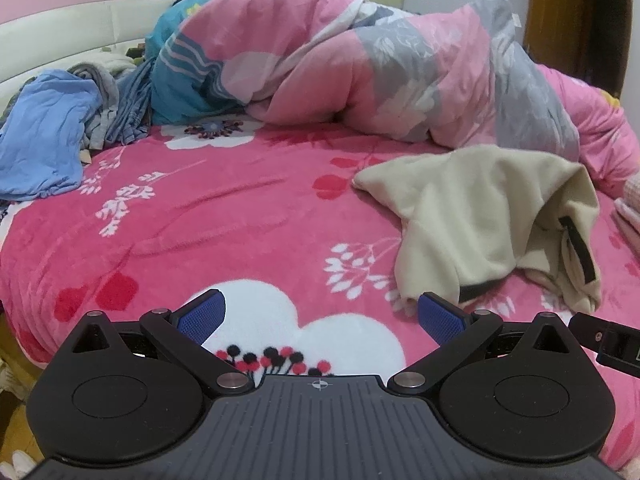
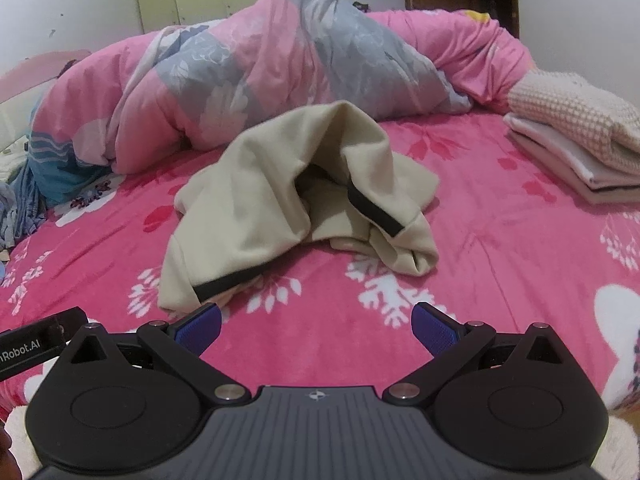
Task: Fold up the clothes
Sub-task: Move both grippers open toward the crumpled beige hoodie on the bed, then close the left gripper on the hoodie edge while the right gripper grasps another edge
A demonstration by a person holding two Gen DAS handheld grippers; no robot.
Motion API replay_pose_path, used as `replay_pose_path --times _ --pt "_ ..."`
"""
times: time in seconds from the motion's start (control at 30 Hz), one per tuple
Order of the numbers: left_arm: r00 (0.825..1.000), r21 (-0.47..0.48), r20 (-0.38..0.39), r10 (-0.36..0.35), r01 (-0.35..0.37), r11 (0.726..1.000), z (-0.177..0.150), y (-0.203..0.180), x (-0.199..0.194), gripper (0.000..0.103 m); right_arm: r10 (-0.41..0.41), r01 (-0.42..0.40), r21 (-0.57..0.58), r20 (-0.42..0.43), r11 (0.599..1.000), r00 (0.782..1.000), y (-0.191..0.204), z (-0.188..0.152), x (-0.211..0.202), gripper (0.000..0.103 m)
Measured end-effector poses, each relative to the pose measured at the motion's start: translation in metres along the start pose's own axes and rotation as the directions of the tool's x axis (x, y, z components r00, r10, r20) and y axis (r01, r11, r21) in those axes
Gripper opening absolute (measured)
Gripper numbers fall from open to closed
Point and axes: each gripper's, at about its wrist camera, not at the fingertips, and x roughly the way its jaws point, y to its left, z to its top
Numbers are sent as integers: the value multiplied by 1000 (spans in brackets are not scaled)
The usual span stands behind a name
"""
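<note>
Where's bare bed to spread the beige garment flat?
Widest bare patch: bedspread between the blue clothes pile and the beige garment, in front of the duvet. A narrower strip lies between the garment and the folded stack. Crowded along the duvet and at both piles.

free: bare pink bed (image 1: 224,216) ahead of left gripper (image 1: 320,312), open strip before right gripper (image 2: 316,320) | blocked: cream garment (image 2: 272,188) centre; bunched duvet (image 1: 340,68) behind; folded stack (image 2: 580,140) right; blue clothes pile (image 1: 44,136) left
</note>
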Motion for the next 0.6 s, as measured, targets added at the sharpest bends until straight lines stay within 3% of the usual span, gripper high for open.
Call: replay_pose_path --times 0.6 --pt "998 -34 49 -28 30 999 31 5 9 103 14 -11 -58 38 998 999 16 41 6 103"
